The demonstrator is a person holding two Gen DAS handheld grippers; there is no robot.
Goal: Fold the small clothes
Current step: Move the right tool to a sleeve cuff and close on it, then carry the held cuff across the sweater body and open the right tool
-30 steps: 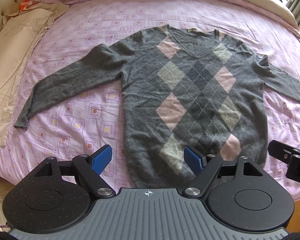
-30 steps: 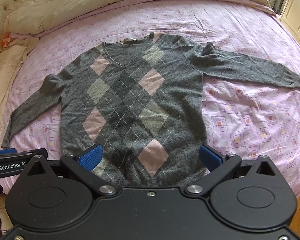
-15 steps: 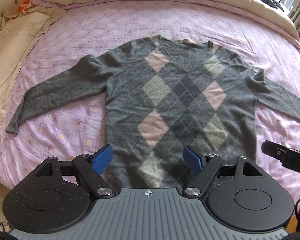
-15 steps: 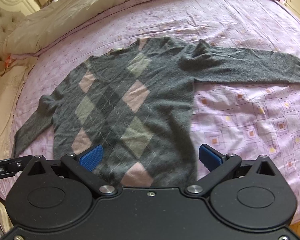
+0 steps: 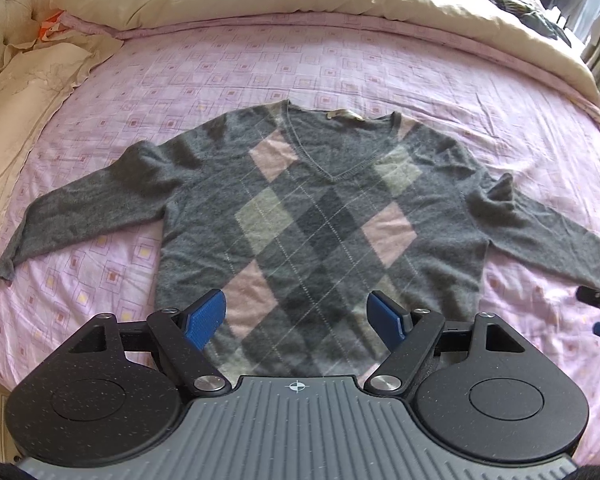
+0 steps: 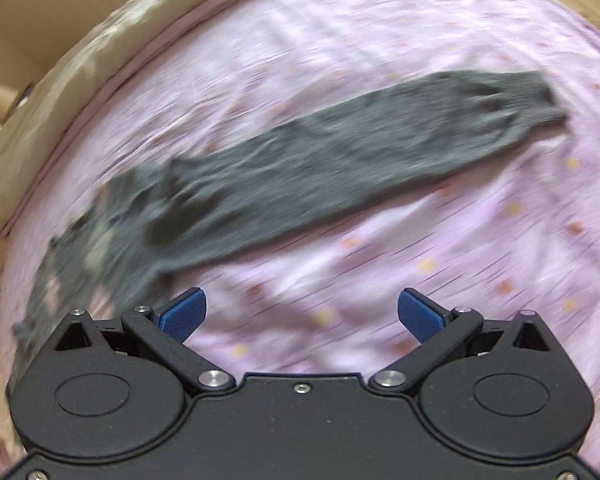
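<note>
Grey argyle knit sweater (image 5: 324,216) lies flat, unfolded, on the pink-patterned bed (image 5: 340,64); folding hasn't begun. Left hand-held gripper (image 5: 298,316) and right hand-held gripper (image 6: 302,314) gape wide, empty.

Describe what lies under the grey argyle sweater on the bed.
The sweater lies flat on a pink patterned sheet, which shows all around it. The sheet directly beneath is covered, so anything there cannot be seen. Both grippers are open above it.

Both wrist views over one sweater (image 5: 320,216)
</note>
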